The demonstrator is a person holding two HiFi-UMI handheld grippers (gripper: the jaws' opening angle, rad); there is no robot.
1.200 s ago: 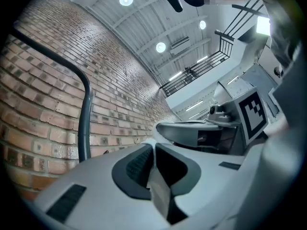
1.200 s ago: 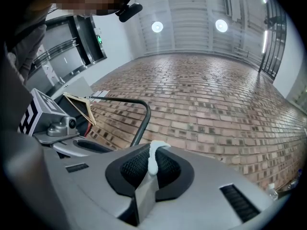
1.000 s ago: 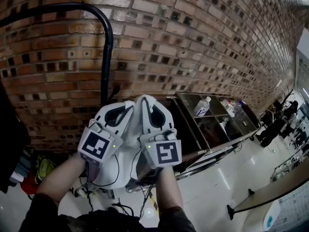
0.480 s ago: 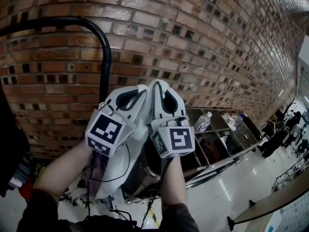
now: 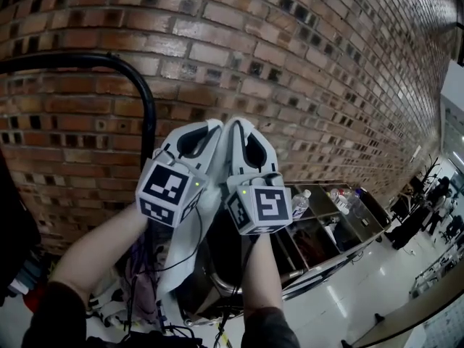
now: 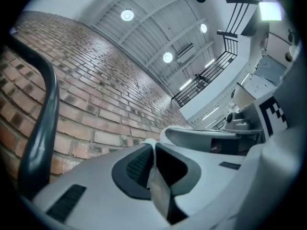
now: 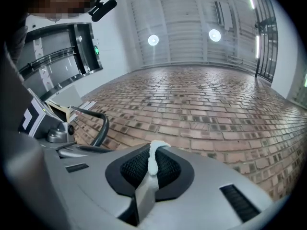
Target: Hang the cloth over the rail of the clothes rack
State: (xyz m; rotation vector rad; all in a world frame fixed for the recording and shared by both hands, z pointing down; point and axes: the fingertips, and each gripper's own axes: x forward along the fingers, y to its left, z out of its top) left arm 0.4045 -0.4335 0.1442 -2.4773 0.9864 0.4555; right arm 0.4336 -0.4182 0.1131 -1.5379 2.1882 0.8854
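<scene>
A white cloth (image 5: 183, 249) hangs down from both grippers, which I hold up side by side in front of the brick wall. My left gripper (image 5: 201, 132) is shut on the cloth's top edge (image 6: 156, 178). My right gripper (image 5: 248, 131) is shut on the same edge (image 7: 152, 163) just beside it. The black rail of the clothes rack (image 5: 109, 62) runs across the upper left and bends down into a post left of the left gripper. That rail also shows as a dark bar (image 6: 42, 123) and, in the right gripper view, as a small curve (image 7: 101, 126).
The brick wall (image 5: 304, 71) fills the background close ahead. Dark garments (image 5: 13, 227) hang at the far left. A metal shelf cart (image 5: 326, 227) with a water bottle (image 5: 300, 203) stands low at the right, on a shiny white floor. Cables trail below my arms.
Both grippers have risen together with the cloth between them, and point more upward. They stand nearer the height of the rail's bend than before.
</scene>
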